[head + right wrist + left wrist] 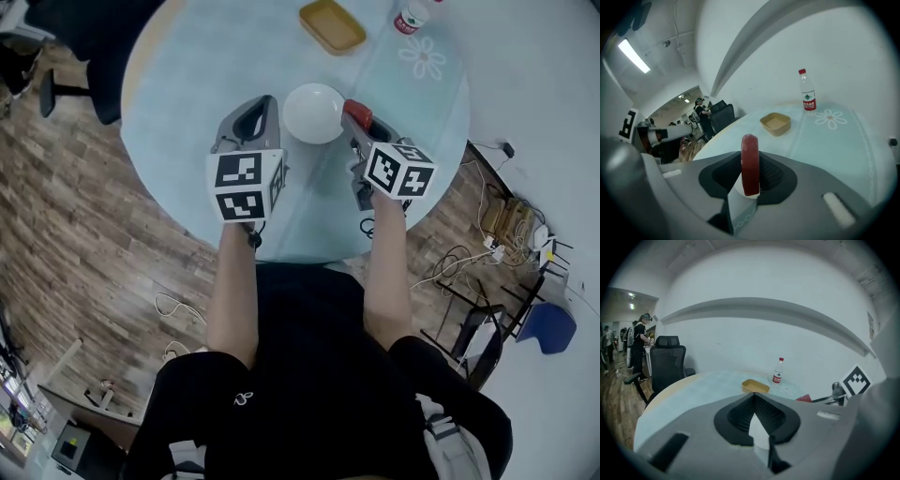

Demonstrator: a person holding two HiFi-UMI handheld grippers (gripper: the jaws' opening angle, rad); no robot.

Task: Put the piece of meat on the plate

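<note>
The piece of meat (750, 161) is held pinched in the fingers of the right gripper (358, 116) beside the plate (313, 112), not yet laid down, while the fingers of the left gripper (753, 398) are pressed together on nothing.

Left arm (232, 291) and right arm (386, 272) reached forward, side by side. Left gripper (753, 398) jaws together, empty; right gripper (750, 171) clamped on meat (750, 150). Both pointed slightly down.

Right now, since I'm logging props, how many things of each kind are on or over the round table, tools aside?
plate: 1
yellow tray: 1
bottle: 1
piece of meat: 1
Total: 4
</note>
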